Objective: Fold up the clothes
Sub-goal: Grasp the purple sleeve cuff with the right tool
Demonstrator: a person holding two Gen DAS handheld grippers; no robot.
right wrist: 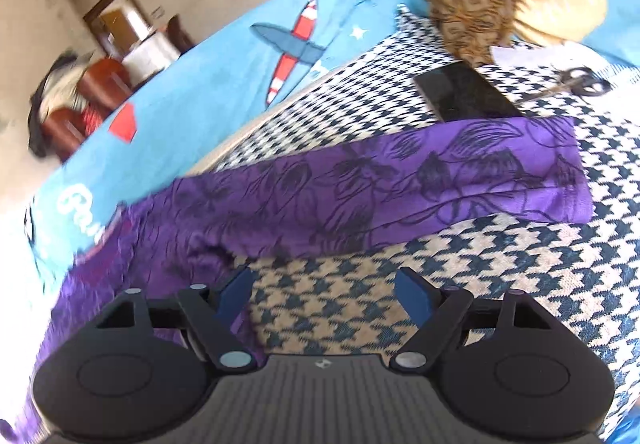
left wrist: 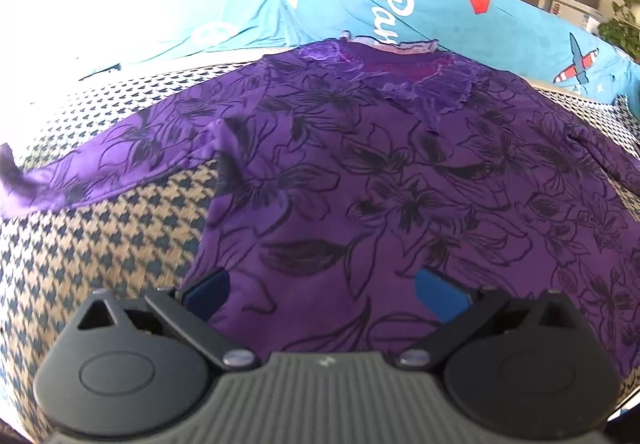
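Houndstooth cover (left wrist: 120,228) carries the purple floral shirt (left wrist: 400,172), spread flat, neckline at 12 o'clock. One sleeve (right wrist: 440,172) extends toward 3 o'clock. Left gripper (left wrist: 322,292): fingers spread above the shirt body. Right gripper (right wrist: 324,294): fingers spread, nothing between them.

You have a houndstooth blanket (left wrist: 120,228) covering the bed, over a blue printed sheet (left wrist: 440,8). On the blanket lies the purple floral top (left wrist: 400,172), spread flat; beyond its sleeve (right wrist: 440,180) sit a black phone (right wrist: 464,92) and keys (right wrist: 576,82).
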